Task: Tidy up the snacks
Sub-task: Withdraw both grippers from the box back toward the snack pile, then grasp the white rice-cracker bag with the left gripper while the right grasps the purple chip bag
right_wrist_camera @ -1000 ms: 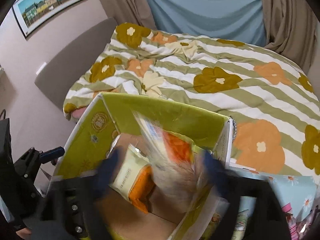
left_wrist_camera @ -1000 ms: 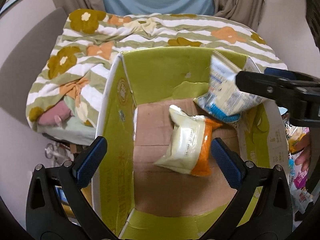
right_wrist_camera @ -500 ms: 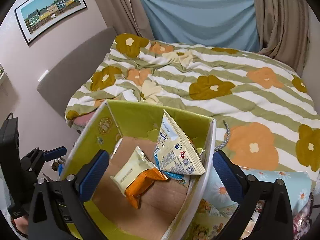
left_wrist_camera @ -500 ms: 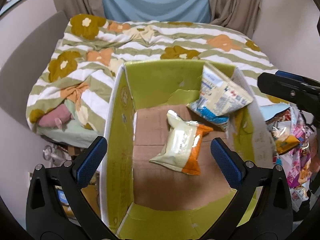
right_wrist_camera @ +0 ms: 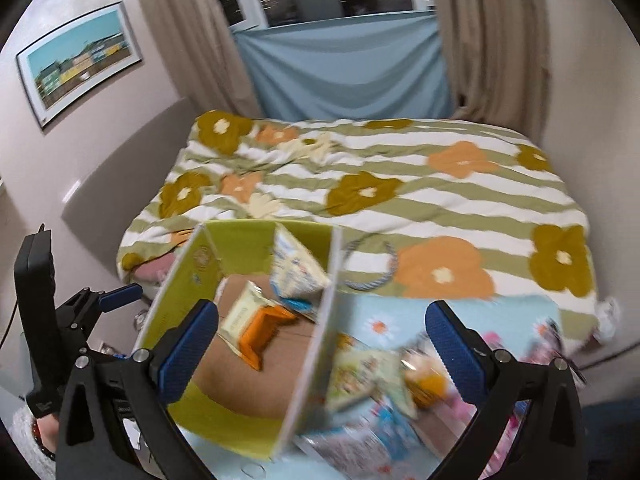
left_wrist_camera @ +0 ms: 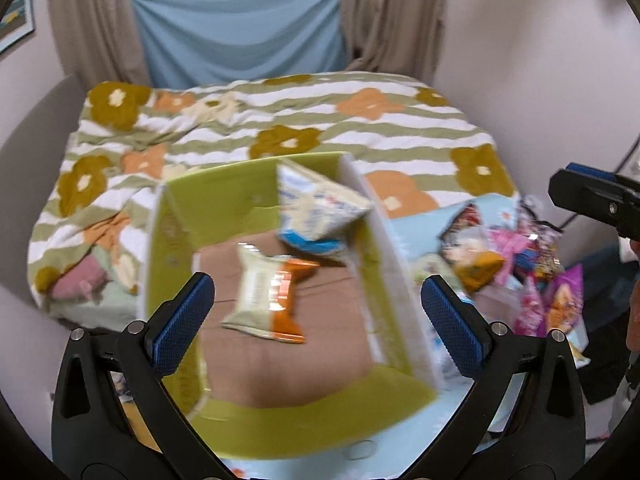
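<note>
An open green cardboard box (left_wrist_camera: 224, 204) (right_wrist_camera: 240, 246) stands on a light blue surface at the foot of a bed. On its brown floor lies a cream and orange snack pack (left_wrist_camera: 266, 294) (right_wrist_camera: 256, 322). A white and blue snack bag (left_wrist_camera: 316, 210) (right_wrist_camera: 294, 268) leans in the far right corner. My left gripper (left_wrist_camera: 316, 320) hovers open above the box with nothing between its fingers. My right gripper (right_wrist_camera: 320, 348) is open and empty over the box's right wall. A heap of colourful snack packs (left_wrist_camera: 516, 256) (right_wrist_camera: 404, 376) lies to the right of the box.
A bed with a striped, flowered cover (left_wrist_camera: 360, 128) (right_wrist_camera: 400, 184) lies beyond the box, against blue cloth and curtains. A grey headboard (right_wrist_camera: 120, 160) is at the left. A coiled cord (right_wrist_camera: 370, 264) rests on the bed beside the box.
The right gripper let go of the white and blue bag, which now leans in the box corner. Both grippers have pulled back and up, shifting right toward the snack heap.
</note>
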The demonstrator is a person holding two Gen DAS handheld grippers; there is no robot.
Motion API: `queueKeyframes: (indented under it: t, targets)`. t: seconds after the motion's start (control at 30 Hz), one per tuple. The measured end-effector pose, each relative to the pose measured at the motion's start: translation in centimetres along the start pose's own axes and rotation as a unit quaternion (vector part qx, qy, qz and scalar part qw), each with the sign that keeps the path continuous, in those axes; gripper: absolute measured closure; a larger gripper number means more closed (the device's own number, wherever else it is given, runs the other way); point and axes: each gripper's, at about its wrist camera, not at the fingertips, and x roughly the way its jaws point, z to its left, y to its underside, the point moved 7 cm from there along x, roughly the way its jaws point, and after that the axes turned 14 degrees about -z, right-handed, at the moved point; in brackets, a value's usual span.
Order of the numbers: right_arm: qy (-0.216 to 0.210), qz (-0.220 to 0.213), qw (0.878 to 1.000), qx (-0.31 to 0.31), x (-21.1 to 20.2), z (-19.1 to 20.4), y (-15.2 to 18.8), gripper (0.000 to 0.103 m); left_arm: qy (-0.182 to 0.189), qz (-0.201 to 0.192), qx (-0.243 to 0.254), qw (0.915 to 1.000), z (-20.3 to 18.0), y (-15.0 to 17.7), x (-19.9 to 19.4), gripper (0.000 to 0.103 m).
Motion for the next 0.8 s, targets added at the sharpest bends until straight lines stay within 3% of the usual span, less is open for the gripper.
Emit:
queueKeyframes:
  t: [0.37,0.8]
  targets:
    - [0.084,-0.010,0.996,0.007,-9.0,-11.3,3.7,0.000,0.038,0.020,0.004,0.9991,-11.5,3.1,-1.2,0.000]
    - [0.077,0.033,0.995,0.046,-13.6,-21.4,11.1,0.000,0.072,0.082,0.021,0.9939,-24.8,10.2,-0.8,0.000]
